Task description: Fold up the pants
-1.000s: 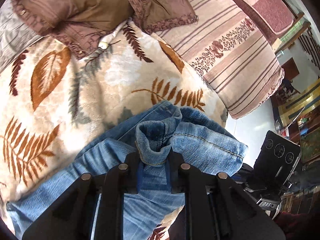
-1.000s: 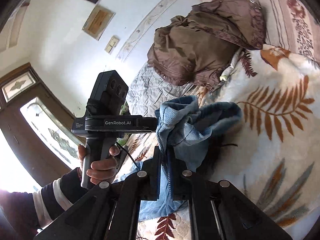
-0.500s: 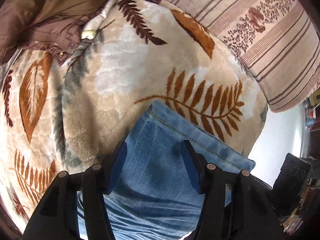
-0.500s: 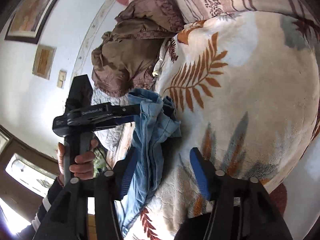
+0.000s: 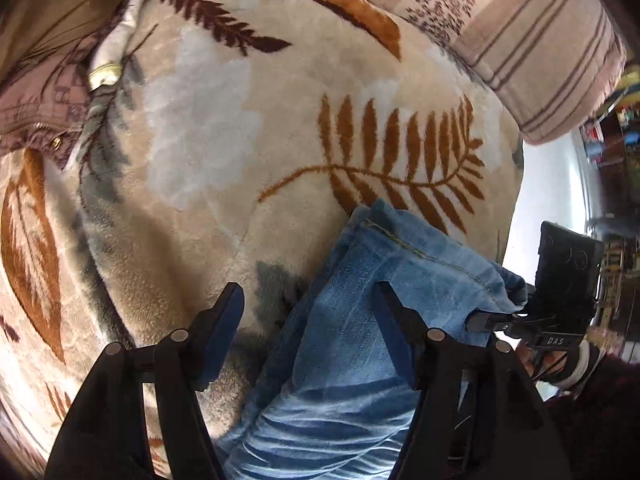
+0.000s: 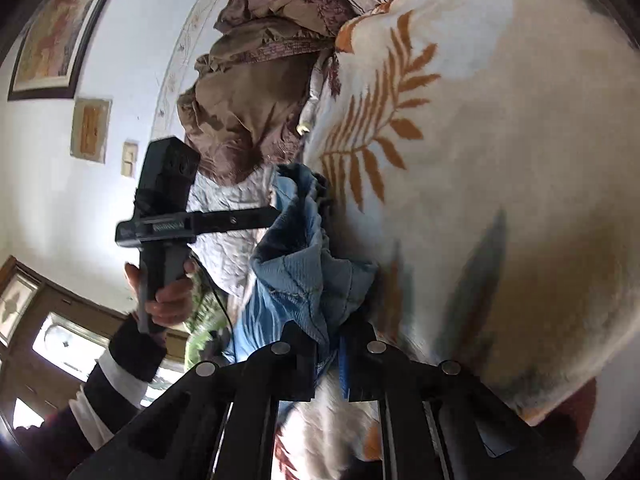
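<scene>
pants: one pair of jeans [image 5: 360, 320] | left claw [image 5: 308, 308]: opening, released above denim | right claw [image 6: 332, 344]: closing, clenched on jeans

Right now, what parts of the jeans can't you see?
- Left wrist view: the jeans run off the bottom edge, partly behind the left gripper fingers, which are opening.
- Right wrist view: the denim pinched in the right gripper disappears behind its fingers; motion blur smears the lower folds.

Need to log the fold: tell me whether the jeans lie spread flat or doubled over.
Doubled over, not flat: the jeans show stacked denim layers on the leaf-print blanket, one end bunched in the right gripper.
</scene>
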### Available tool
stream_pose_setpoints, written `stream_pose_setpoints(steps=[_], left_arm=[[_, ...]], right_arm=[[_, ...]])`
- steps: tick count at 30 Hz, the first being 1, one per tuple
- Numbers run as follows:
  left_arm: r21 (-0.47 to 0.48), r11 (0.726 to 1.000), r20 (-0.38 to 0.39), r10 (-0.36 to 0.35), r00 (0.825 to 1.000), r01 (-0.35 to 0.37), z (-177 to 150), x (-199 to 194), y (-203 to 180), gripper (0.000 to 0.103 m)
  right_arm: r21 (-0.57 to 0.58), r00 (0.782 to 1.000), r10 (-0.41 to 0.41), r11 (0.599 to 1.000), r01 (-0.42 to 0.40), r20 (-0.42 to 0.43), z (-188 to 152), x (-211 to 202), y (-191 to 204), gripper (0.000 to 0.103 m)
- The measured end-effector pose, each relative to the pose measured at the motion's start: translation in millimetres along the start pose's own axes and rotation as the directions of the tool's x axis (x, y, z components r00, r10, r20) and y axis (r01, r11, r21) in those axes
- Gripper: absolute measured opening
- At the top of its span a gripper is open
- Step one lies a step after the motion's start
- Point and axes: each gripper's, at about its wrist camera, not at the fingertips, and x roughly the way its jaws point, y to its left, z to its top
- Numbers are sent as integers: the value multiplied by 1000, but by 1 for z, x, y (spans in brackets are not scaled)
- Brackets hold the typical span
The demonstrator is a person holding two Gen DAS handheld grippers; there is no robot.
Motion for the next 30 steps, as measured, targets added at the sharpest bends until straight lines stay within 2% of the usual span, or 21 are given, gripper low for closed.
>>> stream_pose_setpoints(steps=[3, 5, 8, 11, 14, 15, 17, 19, 22, 24, 25, 26, 28, 30], left_arm=[[11, 999, -45, -38, 998, 39, 6, 19, -1, 68], [35, 998, -41, -43, 998, 45, 6, 24, -5, 84], [95, 995, -34, -26, 999, 29, 3, 29, -17, 92], [134, 991, -36, -23, 999, 27, 1, 31, -28, 95], [117, 988, -43, -93, 995, 97, 4, 29, -32, 93], [127, 984, -43, -117, 992, 121, 5, 28, -37, 90], [173, 980, -41, -95, 995, 100, 6, 30, -50, 86], [167, 980, -33, -104, 994, 108, 7, 31, -54, 79], [138, 978, -18, -158, 987, 159, 2, 24, -64, 45], [163, 980, 21, -123, 992, 118, -9, 19, -76, 30], [145, 985, 39, -104, 994, 97, -13, 18, -75, 12], [95, 990, 51, -112, 992, 107, -10, 15, -66, 9], [0, 987, 117, -160, 980, 161, -21, 2, -56, 8], [-32, 985, 196, -159, 968, 168, -37, -17, -57, 8]], right_arm=[[11, 999, 32, 999, -32, 0, -1, 0, -4, 7], [13, 999, 40, 999, -40, 2, -1, 0, -6, 6], [24, 998, 64, 998, -64, -1, -1, -1, -10, 6], [28, 997, 73, 997, -73, -1, -1, -2, -11, 6], [31, 997, 80, 996, -80, -2, -1, -2, -11, 6], [30, 997, 82, 996, -82, -2, -1, -1, -11, 6], [30, 997, 83, 996, -82, -3, -1, -2, -12, 6], [31, 996, 85, 996, -84, -3, -2, -3, -13, 6], [29, 997, 81, 996, -81, 1, -2, -3, -13, 7], [27, 997, 77, 997, -77, 5, -2, -3, -11, 7], [26, 997, 72, 997, -72, 8, -2, -3, -11, 7], [18, 998, 64, 998, -64, 11, -2, -3, -8, 7], [-37, 999, 29, 999, -28, 24, -2, -5, 4, 9], [-131, 999, 2, 991, 4, 46, -3, -8, 27, 8]])
